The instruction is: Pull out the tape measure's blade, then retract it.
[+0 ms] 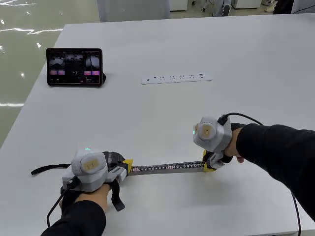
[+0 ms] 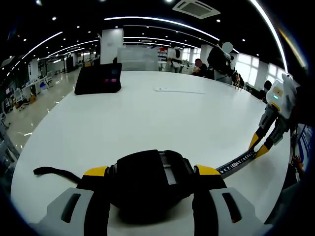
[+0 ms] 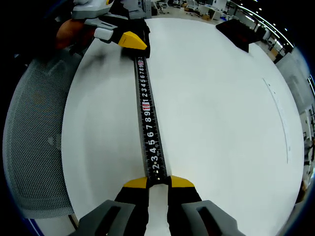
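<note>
Blade (image 1: 167,167) stretched straight between two clamped grippers

At the far left of the head view a black strap (image 1: 49,168) is seen lying on the table (image 1: 197,49), its inner end hidden beneath the left gripper (image 1: 122,167). There the tape measure case (image 2: 150,182) is largely covered by that gripper's grey housing. In the left gripper view the case is shown as black, rounded and matt. It is wedged between the two yellow-tipped jaws, which are closed against its sides, and its lower part is cut off by their grey bases.

From the case the blade is run out to the right as a narrow, flat strip, low over the smooth white tabletop. Whether it touches the surface along its whole length cannot be told. Black numerals and a red mark at ten can be read in the right gripper view, while in the head view the printing is too small to make out.

The blade's tip is hidden between the jaws of the right gripper (image 3: 157,183), which are brought almost together and clamped on it.

Farther back, a dark tablet (image 1: 74,66) is propped up on the left and a white power strip (image 1: 176,77) is laid flat near the middle, both well apart from the grippers. A grey mesh surface (image 3: 34,142) is seen beyond the table edge in the right gripper view, and what it belongs to cannot be told.
</note>
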A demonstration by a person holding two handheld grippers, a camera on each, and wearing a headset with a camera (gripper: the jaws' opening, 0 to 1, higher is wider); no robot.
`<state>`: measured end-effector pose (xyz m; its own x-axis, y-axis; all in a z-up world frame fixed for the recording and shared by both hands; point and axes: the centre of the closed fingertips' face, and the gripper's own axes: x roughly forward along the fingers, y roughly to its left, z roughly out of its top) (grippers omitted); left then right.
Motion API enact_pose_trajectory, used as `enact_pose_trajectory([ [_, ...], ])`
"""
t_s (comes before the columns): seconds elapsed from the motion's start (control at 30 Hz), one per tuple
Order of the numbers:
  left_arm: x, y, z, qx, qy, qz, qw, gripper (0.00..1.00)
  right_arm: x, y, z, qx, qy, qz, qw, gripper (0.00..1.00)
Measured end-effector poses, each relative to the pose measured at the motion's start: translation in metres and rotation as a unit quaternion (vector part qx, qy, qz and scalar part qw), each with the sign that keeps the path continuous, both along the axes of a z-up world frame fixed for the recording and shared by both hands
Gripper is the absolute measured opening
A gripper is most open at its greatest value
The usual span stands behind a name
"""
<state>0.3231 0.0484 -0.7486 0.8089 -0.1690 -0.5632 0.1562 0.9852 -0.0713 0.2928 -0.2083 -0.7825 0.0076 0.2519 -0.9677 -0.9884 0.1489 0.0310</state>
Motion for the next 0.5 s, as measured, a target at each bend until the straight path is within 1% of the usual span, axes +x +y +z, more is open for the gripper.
enact_pose_trajectory([
  [0.1, -0.0002, -0.0003, 0.0003, 0.001, -0.001, 0.0, 1.0, 0.64, -0.0006, 0.0008, 0.0, -0.001, -0.004, 0.005, 1.0, 0.1],
  [0.3, -0.0008, -0.0006, 0.001, 0.0, 0.0, 0.0, 1.0, 0.64, -0.0006, 0.0021, 0.0002, 0.002, -0.003, -0.002, 1.0, 0.1],
  [0.37, -0.0007, -0.0007, 0.0008, 0.0, 0.0, 0.0, 1.0, 0.64, -0.0001, 0.0029, 0.0, 0.002, -0.002, -0.013, 0.9999, 0.1],
  [0.4, -0.0006, -0.0007, 0.0008, 0.0, 0.0, 0.0, 1.0, 0.64, -0.0003, 0.0028, 0.0, 0.001, -0.001, -0.012, 0.9999, 0.1],
  [0.5, -0.0002, -0.0008, 0.0008, 0.001, -0.001, -0.001, 1.0, 0.64, -0.0004, 0.0036, -0.0003, 0.001, -0.004, 0.009, 0.9999, 0.1],
])
